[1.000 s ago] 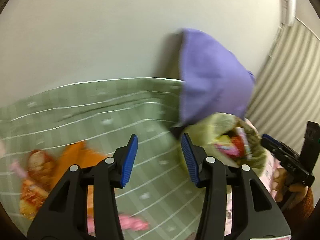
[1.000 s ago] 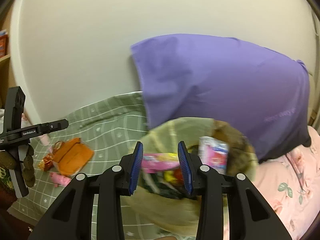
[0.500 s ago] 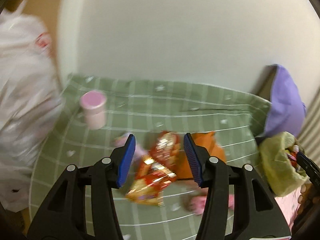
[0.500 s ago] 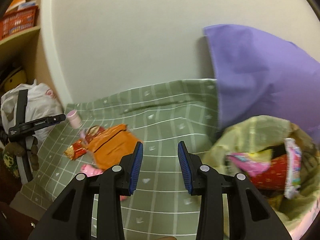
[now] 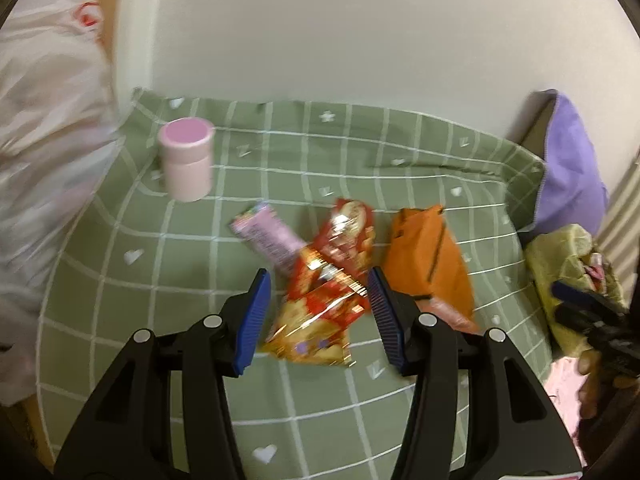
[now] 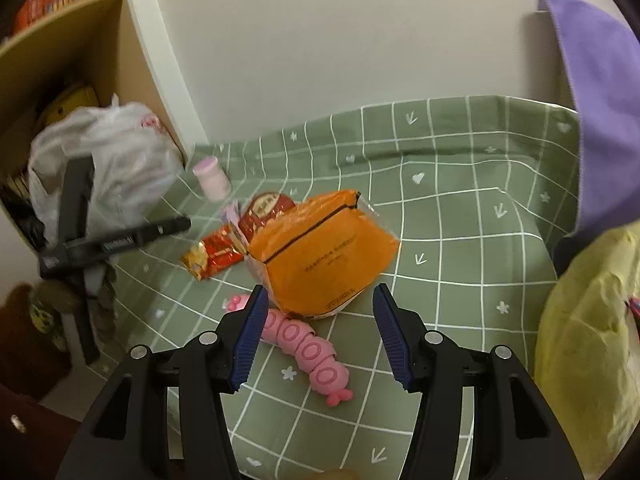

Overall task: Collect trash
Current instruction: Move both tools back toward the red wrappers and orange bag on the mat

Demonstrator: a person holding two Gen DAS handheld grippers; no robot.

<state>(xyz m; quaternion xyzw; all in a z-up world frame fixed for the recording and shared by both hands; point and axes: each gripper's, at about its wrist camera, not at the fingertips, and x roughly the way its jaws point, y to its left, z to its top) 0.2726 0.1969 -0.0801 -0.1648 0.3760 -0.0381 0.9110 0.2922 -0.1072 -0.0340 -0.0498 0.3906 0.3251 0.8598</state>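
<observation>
Snack wrappers lie on a green checked bedspread. My left gripper is open, its jaws on either side of red-and-gold wrappers. A pink wrapper and an orange packet lie beside them. My right gripper is open just short of the orange packet, with a pink caterpillar toy under it. The red wrappers show to its left. A yellow-green trash bag sits at the right and also shows in the left wrist view.
A pink lidded jar stands at the far left of the bed. A white plastic bag and a wooden shelf are to the left. A purple pillow leans on the wall at the right.
Both grippers swung left, away from the trash bag, and came closer to the wrappers. The left now straddles the red wrappers; the right has opened wider near the orange packet.
</observation>
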